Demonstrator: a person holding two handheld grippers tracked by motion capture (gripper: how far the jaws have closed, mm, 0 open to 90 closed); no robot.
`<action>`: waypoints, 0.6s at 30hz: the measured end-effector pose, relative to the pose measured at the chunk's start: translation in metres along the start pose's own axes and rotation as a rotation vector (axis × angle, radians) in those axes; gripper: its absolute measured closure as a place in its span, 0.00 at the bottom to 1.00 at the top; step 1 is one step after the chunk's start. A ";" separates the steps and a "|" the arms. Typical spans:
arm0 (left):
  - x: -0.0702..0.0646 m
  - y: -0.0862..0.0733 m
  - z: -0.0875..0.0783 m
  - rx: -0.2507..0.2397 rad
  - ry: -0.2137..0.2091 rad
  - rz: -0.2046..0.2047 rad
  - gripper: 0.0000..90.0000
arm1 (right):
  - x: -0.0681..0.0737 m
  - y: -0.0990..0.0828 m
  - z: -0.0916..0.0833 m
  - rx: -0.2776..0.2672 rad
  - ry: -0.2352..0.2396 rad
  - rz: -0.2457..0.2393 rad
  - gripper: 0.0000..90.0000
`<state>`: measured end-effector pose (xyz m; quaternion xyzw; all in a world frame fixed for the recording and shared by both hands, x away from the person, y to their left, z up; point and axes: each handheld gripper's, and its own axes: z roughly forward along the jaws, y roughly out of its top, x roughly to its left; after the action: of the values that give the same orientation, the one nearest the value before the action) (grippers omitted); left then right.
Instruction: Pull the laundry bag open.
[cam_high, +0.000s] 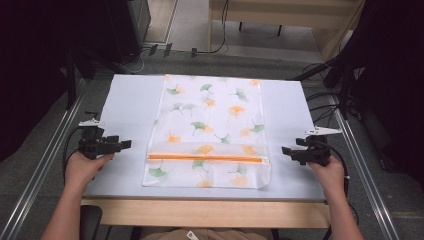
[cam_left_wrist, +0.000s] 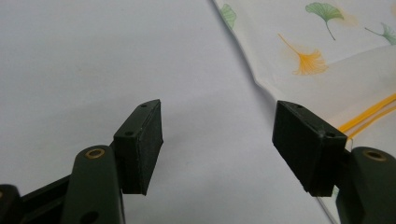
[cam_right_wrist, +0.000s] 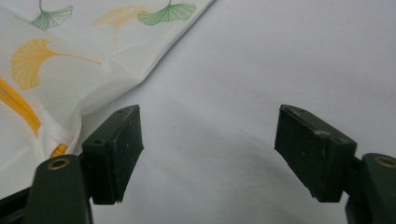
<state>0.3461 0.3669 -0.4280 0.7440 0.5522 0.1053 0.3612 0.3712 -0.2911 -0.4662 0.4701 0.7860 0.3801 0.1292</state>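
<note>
A white cloth bag (cam_high: 210, 127) printed with green and orange ginkgo leaves lies flat on the table's middle, with an orange zipper (cam_high: 205, 158) running across its near part. My left gripper (cam_high: 127, 144) hovers left of the bag, open, with nothing between its jaws. My right gripper (cam_high: 285, 150) hovers right of the bag, open and empty too. In the left gripper view the bag (cam_left_wrist: 327, 51) and the zipper (cam_left_wrist: 369, 114) lie beyond the gripper (cam_left_wrist: 217, 142). In the right gripper view the bag's corner (cam_right_wrist: 70, 60) lies at the left of the gripper (cam_right_wrist: 208, 154).
The white tabletop (cam_high: 127, 105) has bare room on both sides of the bag. Its wooden front edge (cam_high: 205, 212) runs below. Metal rails (cam_high: 42, 165) flank the table, and cables (cam_high: 325, 107) lie at the right.
</note>
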 end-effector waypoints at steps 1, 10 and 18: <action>0.000 0.000 0.000 0.004 0.014 0.001 0.38 | 0.000 0.000 0.000 0.000 0.002 -0.002 0.27; -0.001 0.000 0.003 0.020 0.002 0.000 0.39 | 0.002 0.000 0.000 0.013 0.003 -0.009 0.27; -0.002 0.000 0.004 0.030 -0.007 -0.001 0.39 | 0.003 0.000 0.001 0.015 0.005 -0.017 0.27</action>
<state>0.3478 0.3635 -0.4305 0.7493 0.5530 0.0941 0.3519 0.3705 -0.2881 -0.4662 0.4635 0.7931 0.3743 0.1269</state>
